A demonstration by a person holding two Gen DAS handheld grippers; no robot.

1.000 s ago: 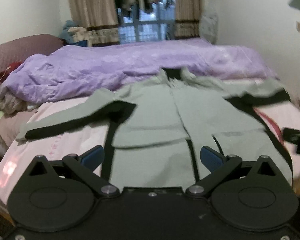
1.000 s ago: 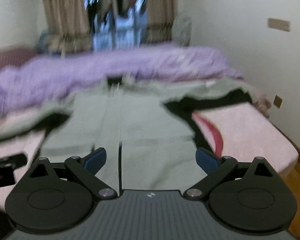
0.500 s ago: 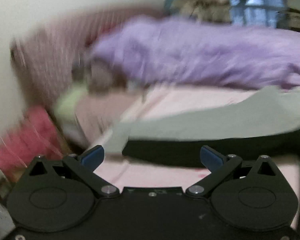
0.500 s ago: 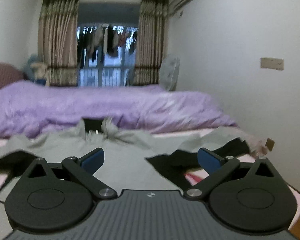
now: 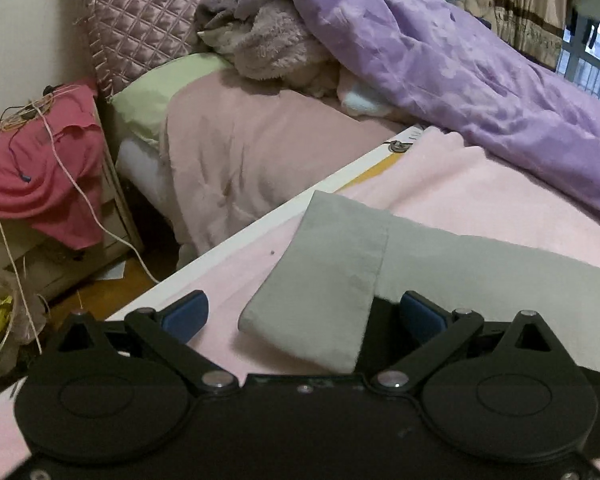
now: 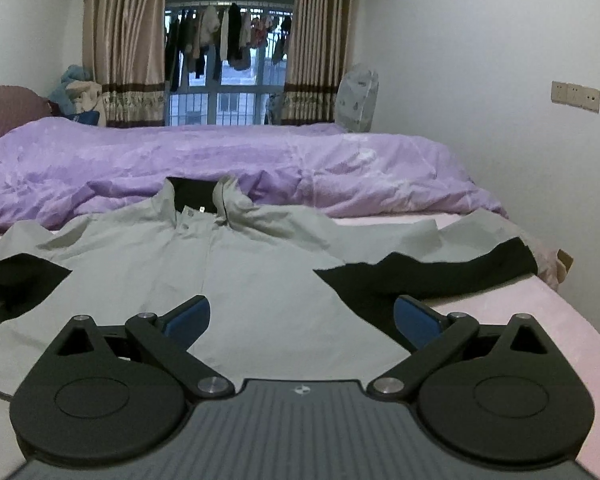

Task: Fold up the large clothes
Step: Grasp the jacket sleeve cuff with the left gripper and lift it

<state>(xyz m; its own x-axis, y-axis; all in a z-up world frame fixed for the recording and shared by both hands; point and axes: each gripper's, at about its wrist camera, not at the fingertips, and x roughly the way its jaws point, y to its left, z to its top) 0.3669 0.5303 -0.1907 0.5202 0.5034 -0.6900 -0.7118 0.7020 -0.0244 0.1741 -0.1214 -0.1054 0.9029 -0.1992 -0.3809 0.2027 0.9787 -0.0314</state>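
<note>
Grey-and-black jacket (image 6: 228, 280) lies face-up, spread flat on the pink bed sheet (image 6: 540, 320), collar toward the purple duvet (image 6: 260, 156), both sleeves stretched out to the sides. Left claw (image 5: 300, 312) hangs over the end of one sleeve — the grey cuff (image 5: 324, 292) sits between its blue fingertips (image 5: 186, 314), jaws spread wide, gripping nothing. Right claw (image 6: 302, 316) hovers above the jacket's lower front, jaws likewise wide apart and empty. The cuff lies near the bed's white edge (image 5: 260, 232); a red cloth (image 5: 40, 160) is draped beside the bed.
</note>
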